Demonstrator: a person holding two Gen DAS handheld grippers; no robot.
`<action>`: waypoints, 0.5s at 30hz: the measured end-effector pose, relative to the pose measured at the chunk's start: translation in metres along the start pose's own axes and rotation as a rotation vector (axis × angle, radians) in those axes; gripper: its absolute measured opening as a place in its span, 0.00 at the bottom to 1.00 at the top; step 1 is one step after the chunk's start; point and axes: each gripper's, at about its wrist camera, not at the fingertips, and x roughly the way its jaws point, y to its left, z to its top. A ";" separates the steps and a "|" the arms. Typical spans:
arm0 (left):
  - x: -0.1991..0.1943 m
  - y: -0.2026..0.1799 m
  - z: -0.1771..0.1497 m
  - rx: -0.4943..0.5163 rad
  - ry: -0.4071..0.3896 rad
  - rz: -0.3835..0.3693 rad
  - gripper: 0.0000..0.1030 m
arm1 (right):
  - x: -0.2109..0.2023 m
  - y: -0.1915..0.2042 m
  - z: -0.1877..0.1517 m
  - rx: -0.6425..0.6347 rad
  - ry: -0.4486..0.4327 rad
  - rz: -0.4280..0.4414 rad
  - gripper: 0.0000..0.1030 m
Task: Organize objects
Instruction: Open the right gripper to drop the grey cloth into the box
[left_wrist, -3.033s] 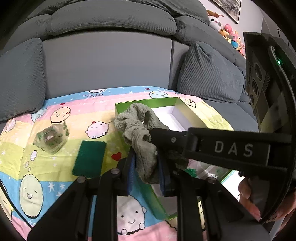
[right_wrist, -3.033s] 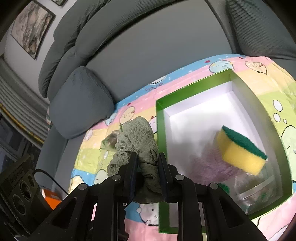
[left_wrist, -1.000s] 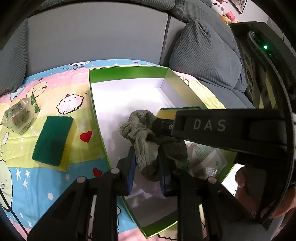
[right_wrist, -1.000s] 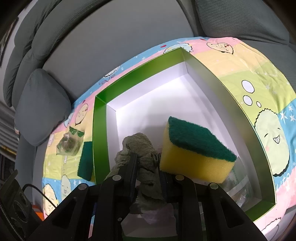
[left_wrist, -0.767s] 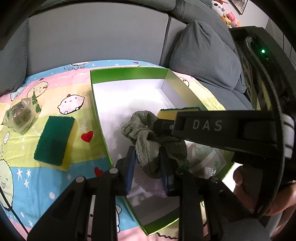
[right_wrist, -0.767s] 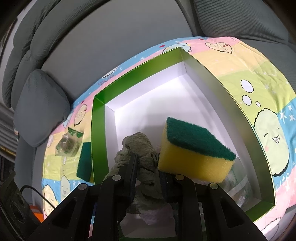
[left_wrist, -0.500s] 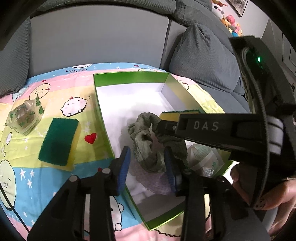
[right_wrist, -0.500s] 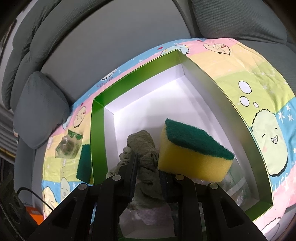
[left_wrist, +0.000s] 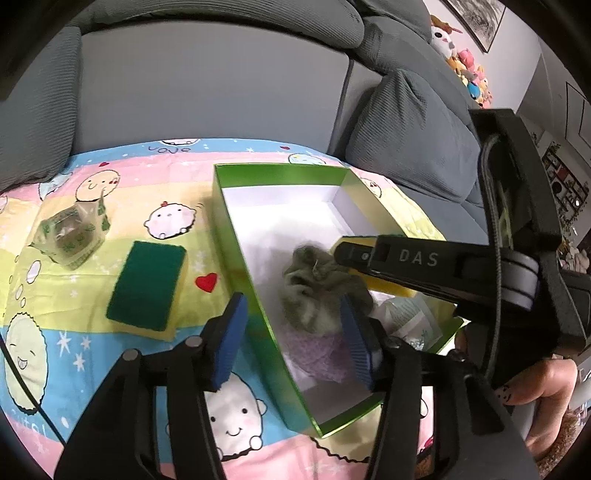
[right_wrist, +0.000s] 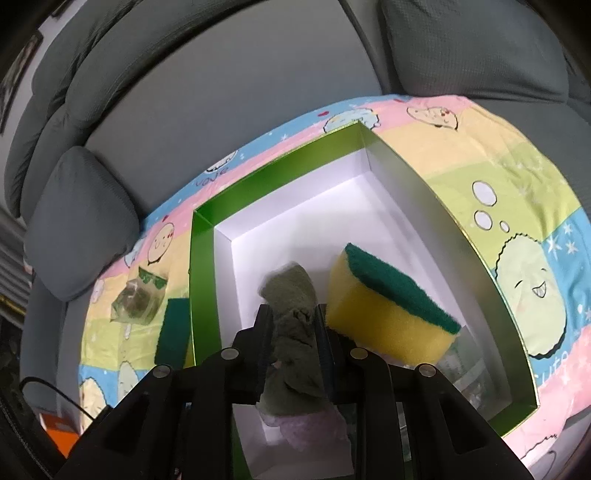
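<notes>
Left gripper (left_wrist: 291, 328): jaws opening, pads clear of the cloth.
Right gripper (right_wrist: 293, 328): clamped on the green cloth (right_wrist: 293, 306).
Cloth: inside the green box (right_wrist: 201, 266), beside a sponge (right_wrist: 388, 314).

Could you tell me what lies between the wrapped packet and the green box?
A sponge, green side up on the blanket, lies between the packet and the box, clearest in the left wrist view.
</notes>
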 end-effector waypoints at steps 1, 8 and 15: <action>-0.002 0.002 0.000 -0.004 -0.004 0.001 0.53 | -0.001 0.001 0.000 -0.004 -0.004 -0.003 0.24; -0.017 0.021 0.001 -0.040 -0.032 0.033 0.63 | -0.004 0.009 0.000 -0.013 -0.018 -0.014 0.26; -0.029 0.054 0.002 -0.115 -0.061 0.085 0.80 | -0.008 0.015 -0.003 -0.001 -0.039 0.013 0.52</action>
